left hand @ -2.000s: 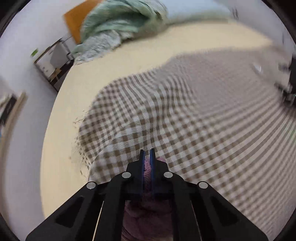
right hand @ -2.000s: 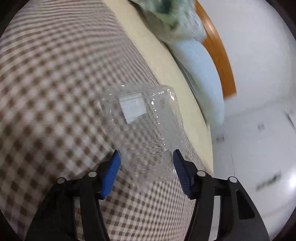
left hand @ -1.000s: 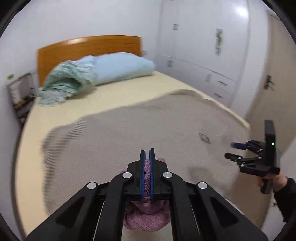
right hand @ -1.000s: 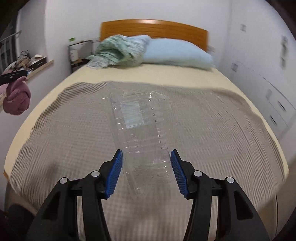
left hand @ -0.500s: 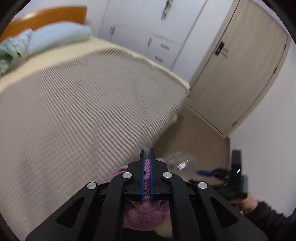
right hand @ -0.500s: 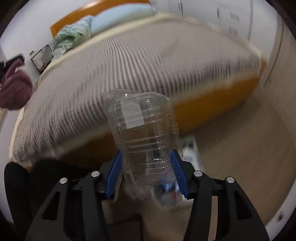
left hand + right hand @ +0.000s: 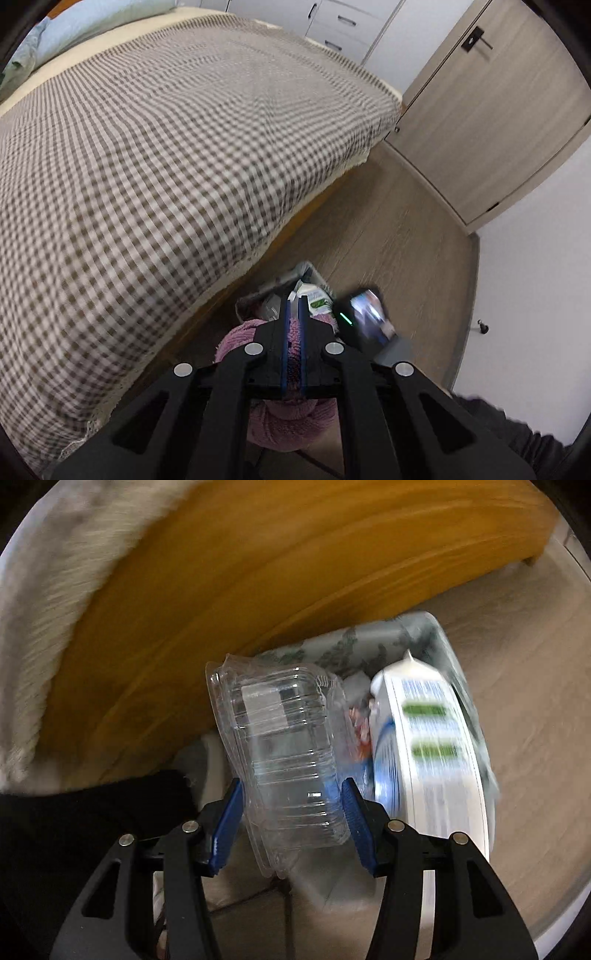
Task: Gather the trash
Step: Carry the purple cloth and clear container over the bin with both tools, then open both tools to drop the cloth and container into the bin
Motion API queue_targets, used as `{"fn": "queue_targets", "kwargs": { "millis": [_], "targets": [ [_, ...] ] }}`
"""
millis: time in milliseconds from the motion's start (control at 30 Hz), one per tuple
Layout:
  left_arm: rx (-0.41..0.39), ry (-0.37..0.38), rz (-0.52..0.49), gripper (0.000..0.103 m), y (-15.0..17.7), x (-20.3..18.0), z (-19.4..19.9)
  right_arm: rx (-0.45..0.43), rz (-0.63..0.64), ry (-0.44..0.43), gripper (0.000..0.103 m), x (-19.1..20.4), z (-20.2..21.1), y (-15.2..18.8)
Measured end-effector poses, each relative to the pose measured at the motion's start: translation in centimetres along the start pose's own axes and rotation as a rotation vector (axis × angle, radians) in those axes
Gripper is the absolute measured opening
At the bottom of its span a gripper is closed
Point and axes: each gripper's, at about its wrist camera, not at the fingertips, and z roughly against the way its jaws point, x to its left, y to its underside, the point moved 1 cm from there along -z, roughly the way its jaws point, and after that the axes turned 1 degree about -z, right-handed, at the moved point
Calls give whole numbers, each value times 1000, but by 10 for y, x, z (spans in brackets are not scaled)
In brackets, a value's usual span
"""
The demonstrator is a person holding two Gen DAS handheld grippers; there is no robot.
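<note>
Bed: a bed under a brown-and-white checked blanket (image 7: 155, 155) fills the space up and left of the left jaws; in the right wrist view its orange wooden side board (image 7: 258, 572) lies above the right jaws.
Left gripper (image 7: 292, 325): jaws clenched on a pink knitted bundle of cloth (image 7: 284, 421), which bulges out below and to the left of the blue pads.
Trash bin: a grey bin (image 7: 295, 272) stands on the wooden floor (image 7: 399, 229) against the bed side, just ahead of the left jaw tips and just beyond the right jaws.
Right gripper (image 7: 291, 805): jaws part-way apart, grasping a clear plastic clamshell container (image 7: 280, 746) between the blue pads; the container stands up from the jaws, over the bin's mouth.
Carton: a white carton with blue and green print (image 7: 424, 746) lies in the bin, just right of the right jaws.
Person: a dark sleeve (image 7: 92, 812) shows left of the right jaws.
Door: a pale wooden door (image 7: 491, 110) stands up and right of the left jaws.
</note>
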Motion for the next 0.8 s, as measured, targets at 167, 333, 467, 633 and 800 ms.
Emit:
{"fn": "queue_targets", "kwargs": {
  "millis": [167,333,467,633,800],
  "targets": [
    [60,17,39,1,2,-7,-35,150,-110,-97,60,-18,-52,-39],
    [128,37,61,1,9,-24,-76,69,-116,-179,76,-31,-21,-37],
    [194,71,96,1,26,-32,-108,-83,-108,-178,78,-53,47,-17],
    [386,109,209,1,51,-33,-180,-224,-147,-13,78,-90,117,18],
    [550,83,285,2,71,-30,-242,-284,-196,6,78,-116,150,75]
  ]
}}
